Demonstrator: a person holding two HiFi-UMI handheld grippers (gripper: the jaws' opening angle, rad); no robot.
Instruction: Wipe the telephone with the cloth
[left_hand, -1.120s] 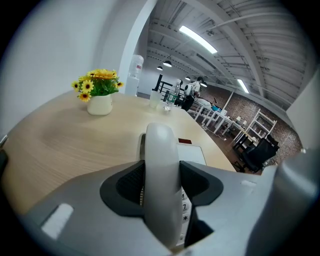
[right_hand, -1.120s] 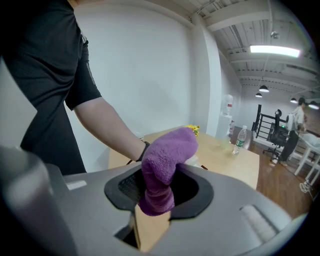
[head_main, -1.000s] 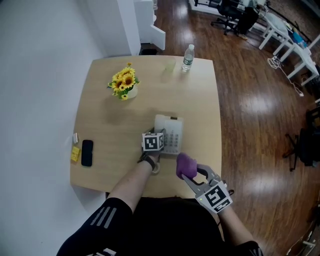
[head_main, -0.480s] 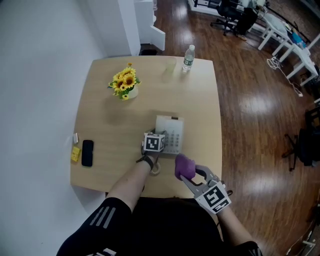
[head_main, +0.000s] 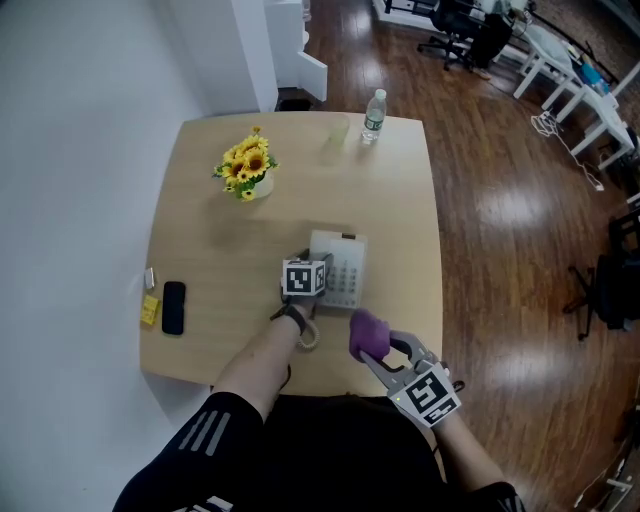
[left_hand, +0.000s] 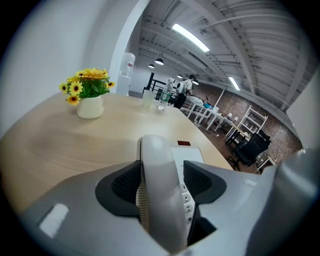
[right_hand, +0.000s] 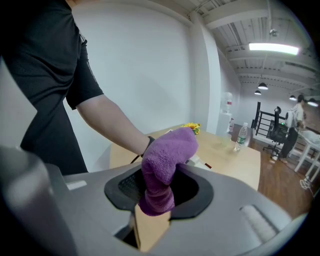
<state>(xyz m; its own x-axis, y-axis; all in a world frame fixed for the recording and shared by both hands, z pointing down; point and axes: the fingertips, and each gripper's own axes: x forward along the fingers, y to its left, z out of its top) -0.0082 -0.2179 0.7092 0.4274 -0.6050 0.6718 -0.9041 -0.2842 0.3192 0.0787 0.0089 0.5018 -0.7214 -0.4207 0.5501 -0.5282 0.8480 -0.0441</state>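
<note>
Fingers of the left gripper (left_hand: 161, 176) are squeezed tight on the white handset (left_hand: 156, 149) of the telephone (head_main: 345, 275). The telephone sits on the table (head_main: 200, 230), a bit past the middle on the side close to the person. The right gripper (right_hand: 155, 192) has its fingers pinched shut on a purple cloth (right_hand: 167, 152). The cloth is near the front edge of the telephone, with a little gap between them. Far back on the table are a pot of sunflowers (head_main: 247, 172) and a water bottle (head_main: 373, 115).
</note>
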